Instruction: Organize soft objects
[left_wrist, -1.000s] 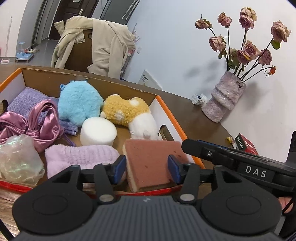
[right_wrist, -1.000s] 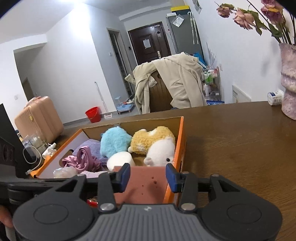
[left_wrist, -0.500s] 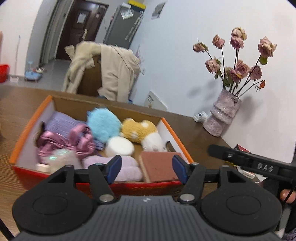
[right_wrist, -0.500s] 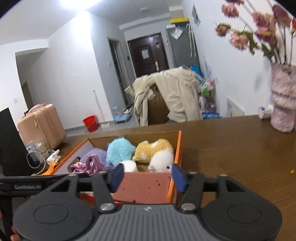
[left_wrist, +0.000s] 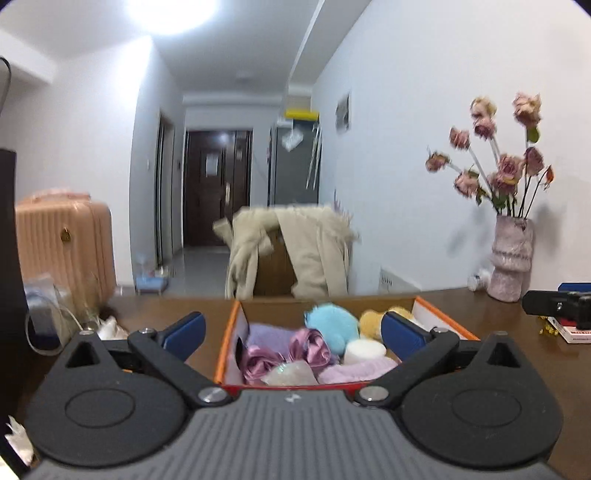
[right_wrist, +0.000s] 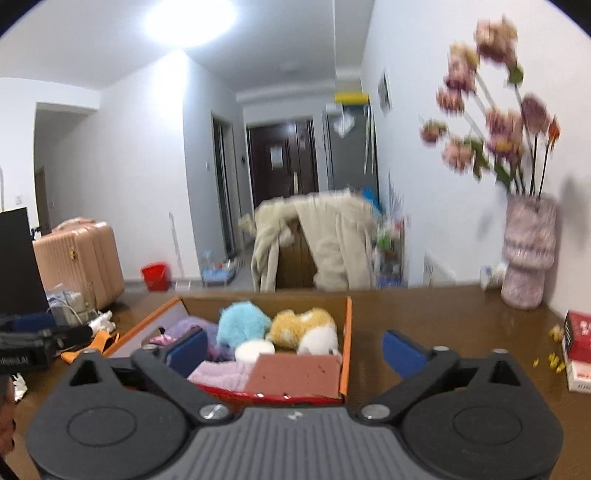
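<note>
On the brown worktop (right_wrist: 443, 314) sat your orange box (right_wrist: 348, 332) full of soft toys (right_wrist: 242, 323). Your left gripper (left_wrist: 291, 330) and right gripper (right_wrist: 293, 349) had just spread wide, holding nothing. A vase (left_wrist: 511, 258) stood by the white wall (left_wrist: 406, 147).

Ahead of both tongs the orange-rimmed cardboard box (right_wrist: 348, 332) is packed: a fluffy blue plush (right_wrist: 242, 323), a yellow-and-white plush (right_wrist: 306, 326), a white foam cylinder (left_wrist: 365, 350), a pink satin bow (left_wrist: 295, 350), a lilac knitted cloth (right_wrist: 221, 373) and a reddish-brown sponge block (right_wrist: 295, 374) fill it to the walls. Right of the box, bare brown wooden tabletop (right_wrist: 443, 314) runs clear to a mottled pink ceramic vase (right_wrist: 528, 254) and a red-and-white carton (right_wrist: 578, 350) at the far right. Left of it, white cables (left_wrist: 48, 325) crowd the table edge.
</note>
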